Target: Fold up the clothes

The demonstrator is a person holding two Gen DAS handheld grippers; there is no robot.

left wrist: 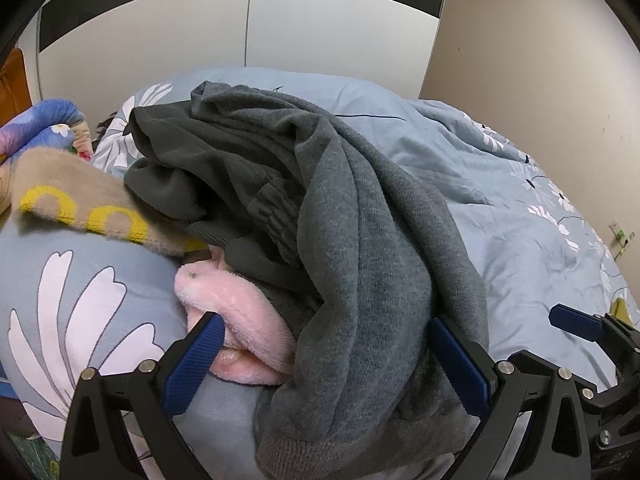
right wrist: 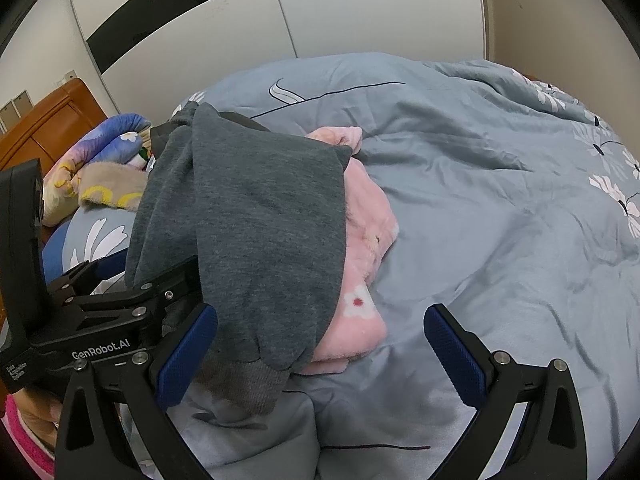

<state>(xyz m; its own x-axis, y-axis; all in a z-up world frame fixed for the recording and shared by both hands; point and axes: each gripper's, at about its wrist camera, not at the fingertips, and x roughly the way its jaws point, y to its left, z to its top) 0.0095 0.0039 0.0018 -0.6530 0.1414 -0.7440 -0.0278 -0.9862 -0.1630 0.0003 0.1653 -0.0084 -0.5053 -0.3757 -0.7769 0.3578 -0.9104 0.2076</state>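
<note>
A crumpled dark grey sweatshirt (left wrist: pixel 340 232) lies in a heap on the bed, over a fluffy pink garment (left wrist: pixel 240 320). My left gripper (left wrist: pixel 320 360) is open, its blue pads on either side of the grey cloth's near edge and the pink fleece. In the right wrist view the grey sweatshirt (right wrist: pixel 256 216) drapes over the pink garment (right wrist: pixel 364 240), which has a white flower patch. My right gripper (right wrist: pixel 320 352) is open, with the grey hem just inside its left finger. The left gripper's body (right wrist: pixel 100 308) shows at the left.
The bed has a grey-blue floral duvet (right wrist: pixel 500 220), rumpled at the right. A beige garment with yellow letters (left wrist: pixel 80 200) and a blue-purple floral quilt (left wrist: pixel 40 124) lie at the left. A white wardrobe (left wrist: pixel 248 20) stands behind; a wooden headboard (right wrist: pixel 52 124) is at the left.
</note>
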